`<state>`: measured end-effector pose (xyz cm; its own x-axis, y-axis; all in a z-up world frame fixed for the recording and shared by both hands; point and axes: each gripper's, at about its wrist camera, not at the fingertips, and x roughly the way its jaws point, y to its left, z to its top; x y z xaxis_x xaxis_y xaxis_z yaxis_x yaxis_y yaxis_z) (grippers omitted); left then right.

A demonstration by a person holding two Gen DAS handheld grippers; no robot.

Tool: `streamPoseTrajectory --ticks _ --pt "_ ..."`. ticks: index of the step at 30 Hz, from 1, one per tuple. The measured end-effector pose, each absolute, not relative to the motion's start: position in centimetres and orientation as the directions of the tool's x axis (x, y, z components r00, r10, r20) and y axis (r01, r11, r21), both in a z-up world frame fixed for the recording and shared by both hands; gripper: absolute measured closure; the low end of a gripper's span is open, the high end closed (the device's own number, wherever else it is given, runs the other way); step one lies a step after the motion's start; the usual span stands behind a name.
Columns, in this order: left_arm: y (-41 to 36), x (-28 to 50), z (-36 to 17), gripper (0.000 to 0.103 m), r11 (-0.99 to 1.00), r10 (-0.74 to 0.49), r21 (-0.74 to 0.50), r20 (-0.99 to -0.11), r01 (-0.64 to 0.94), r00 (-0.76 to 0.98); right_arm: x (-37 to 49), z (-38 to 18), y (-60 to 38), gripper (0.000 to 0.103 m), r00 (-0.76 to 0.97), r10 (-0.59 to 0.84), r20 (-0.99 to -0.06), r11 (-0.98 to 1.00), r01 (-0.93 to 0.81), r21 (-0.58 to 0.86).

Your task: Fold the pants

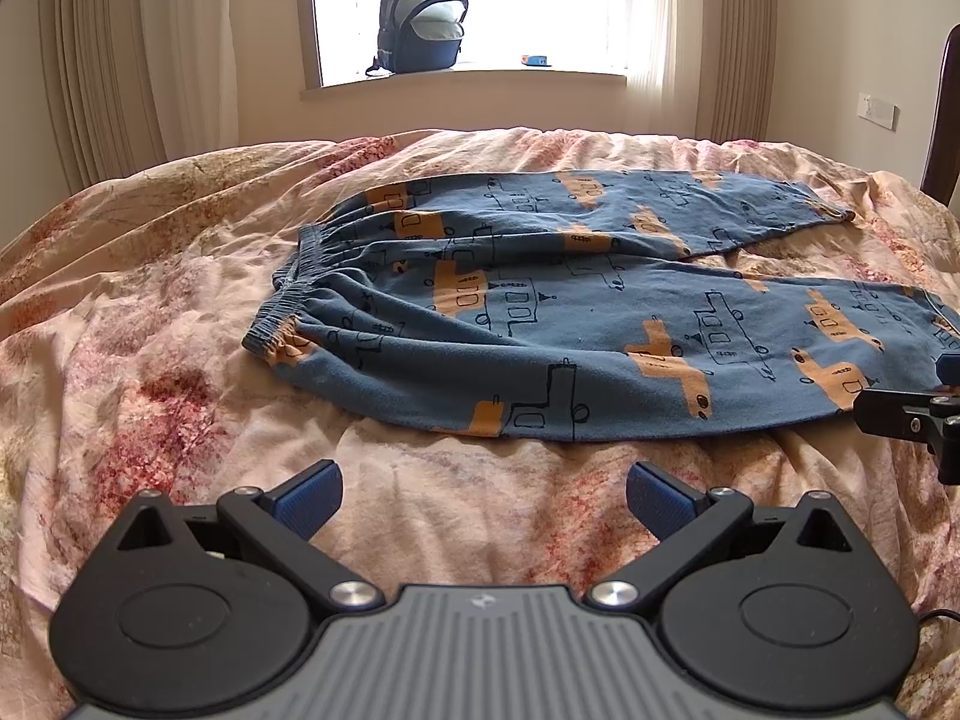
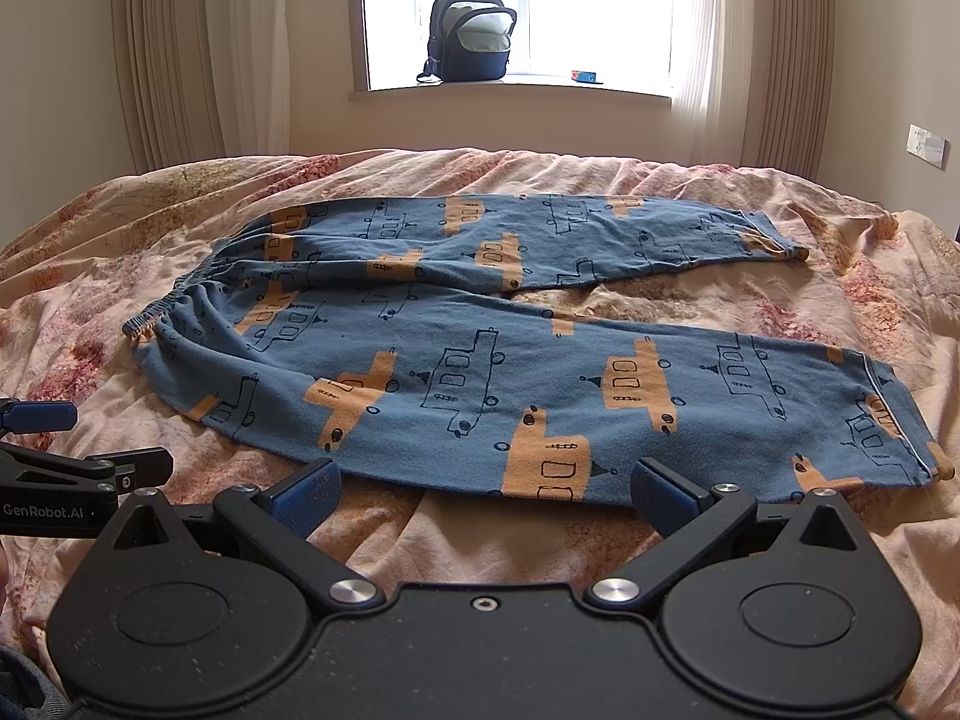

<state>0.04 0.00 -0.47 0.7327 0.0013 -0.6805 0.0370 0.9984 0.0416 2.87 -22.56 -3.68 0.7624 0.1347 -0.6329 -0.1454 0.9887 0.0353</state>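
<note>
Where the pants (image 1: 576, 300) lie, they are spread flat on the bed (image 1: 150, 360), waistband (image 1: 288, 294) to the left and both legs running to the right, parted in a narrow V that shows the floral cover between them. Left view: the left gripper (image 1: 483, 495) hovers low over bare cover, its blue-padded fingers (image 1: 312, 495) spread wide and holding nothing; the near edge of the near leg lies just beyond the fingertips, apart from them, roughly centred between them. At the right margin of this view a part of the right gripper (image 1: 912, 414) shows beside the near leg's cuff end. Right view: the right gripper (image 2: 483, 495) is likewise released, fingers (image 2: 666, 495) well apart and empty; the near leg's lower edge (image 2: 540, 480) sits just ahead of the fingertips, and whether the pads touch the cloth cannot be told. The cuff (image 2: 900, 420) lies ahead and to the right of the right finger. The left gripper (image 2: 72, 456) enters at the left margin, beside this one, over bare cover near the hip portion. Both grippers point toward the window (image 2: 528, 6), level with the bed and tilted slightly down. A backpack (image 2: 471, 36) stands on the sill.
</note>
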Motion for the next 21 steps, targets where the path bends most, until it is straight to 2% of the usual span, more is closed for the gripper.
streamPoseTrajectory --ticks 21 --pt "-0.06 0.03 -0.78 0.000 0.999 0.003 0.042 -0.684 0.035 0.730 2.91 -3.77 -22.60 0.000 0.762 0.135 -0.634 0.989 -0.145 0.035"
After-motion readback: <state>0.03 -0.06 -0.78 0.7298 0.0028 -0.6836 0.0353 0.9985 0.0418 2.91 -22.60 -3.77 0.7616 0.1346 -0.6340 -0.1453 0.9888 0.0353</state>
